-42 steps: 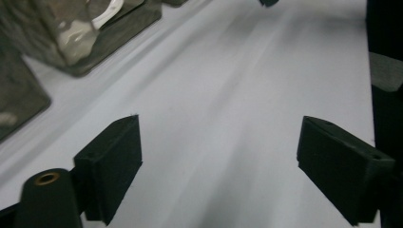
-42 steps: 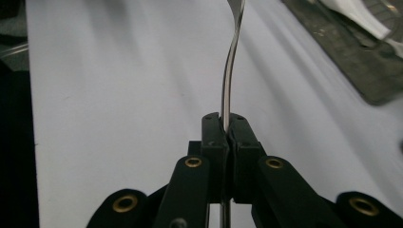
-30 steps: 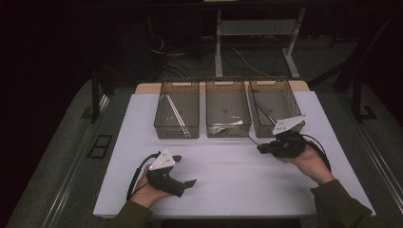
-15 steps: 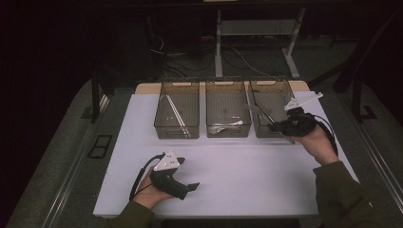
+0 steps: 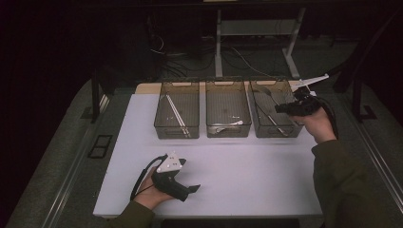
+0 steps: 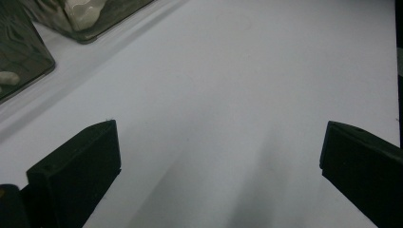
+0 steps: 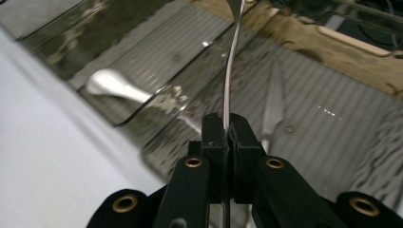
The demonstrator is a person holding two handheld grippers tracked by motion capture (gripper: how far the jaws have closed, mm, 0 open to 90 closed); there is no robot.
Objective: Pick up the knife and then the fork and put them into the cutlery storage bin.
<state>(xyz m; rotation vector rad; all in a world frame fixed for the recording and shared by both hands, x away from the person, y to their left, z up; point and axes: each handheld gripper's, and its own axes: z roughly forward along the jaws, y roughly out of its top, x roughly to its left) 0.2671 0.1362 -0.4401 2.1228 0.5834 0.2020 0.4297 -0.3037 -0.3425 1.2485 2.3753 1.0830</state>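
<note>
Right tool [image 7: 227, 137] pinching thin metal utensil [image 7: 230, 71] | head cropped, perhaps spoon | left tool [image 6: 218, 166] spread

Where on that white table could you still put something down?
The white tabletop is bare between the left gripper and the three bins, and toward the person's right sleeve. The back is crowded: left bin, middle bin, right bin, where the right gripper holds a metal utensil.

Three bins [image 5: 228, 114] side by side along table's [image 5: 237, 180] far edge; chopsticks [image 5: 174, 114] in leftmost, spoon [image 5: 228, 126] in middle.
</note>
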